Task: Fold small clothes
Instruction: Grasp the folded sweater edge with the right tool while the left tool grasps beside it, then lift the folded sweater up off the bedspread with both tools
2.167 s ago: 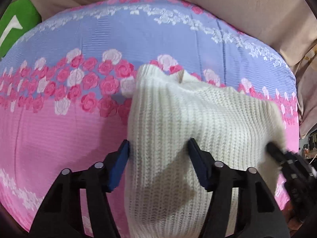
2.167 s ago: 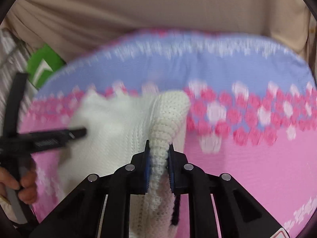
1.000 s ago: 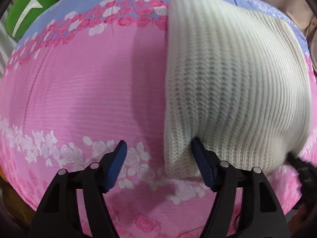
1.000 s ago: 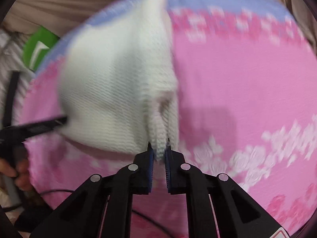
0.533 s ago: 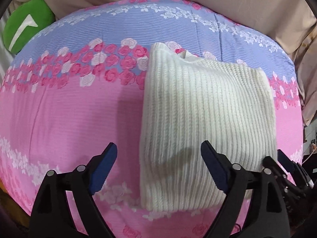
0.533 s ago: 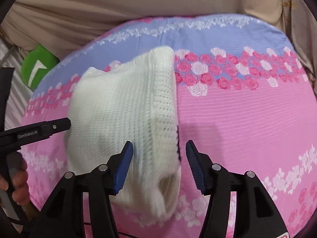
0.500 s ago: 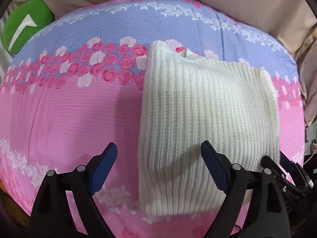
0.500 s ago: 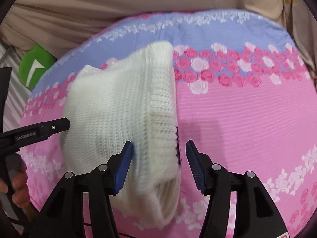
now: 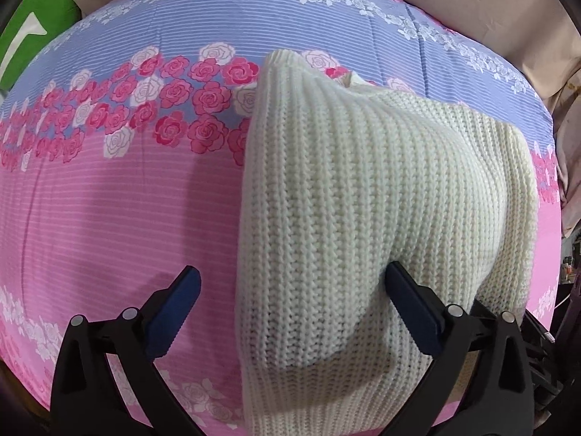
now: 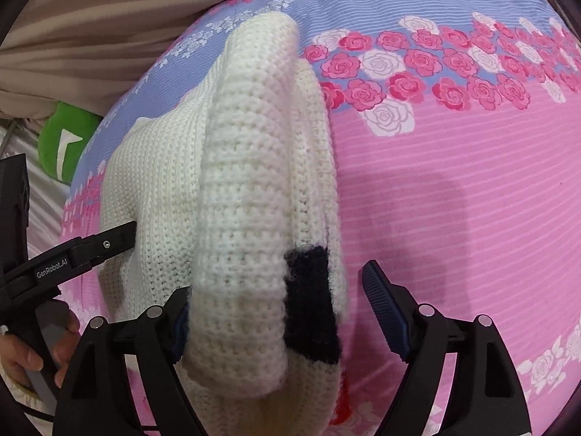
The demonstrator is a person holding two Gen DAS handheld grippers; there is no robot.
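Observation:
A cream knitted sweater (image 9: pixel 363 218) lies folded on the flowered bedspread (image 9: pixel 109 200). My left gripper (image 9: pixel 290 301) is open, its jaws wide apart around the sweater's near left edge, the right finger against the knit. In the right wrist view the sweater (image 10: pixel 247 189) fills the middle, with a black knitted patch (image 10: pixel 312 298) near its right edge. My right gripper (image 10: pixel 276 309) is open around the sweater's near right edge. The left gripper's finger (image 10: pixel 98 247) shows at the left of that view, touching the sweater's side.
The bedspread is pink in front and blue with roses at the back (image 10: pixel 454 189). A green cushion (image 9: pixel 25 32) lies at the far left. Beige fabric (image 10: pixel 109 18) lies behind the bed. The person's hand (image 10: pixel 21 356) holds the left gripper's handle.
Both grippers have come closer to the sweater's near edge. The right gripper, shut on the sweater a second ago, has opened and stays open. The left stays open.

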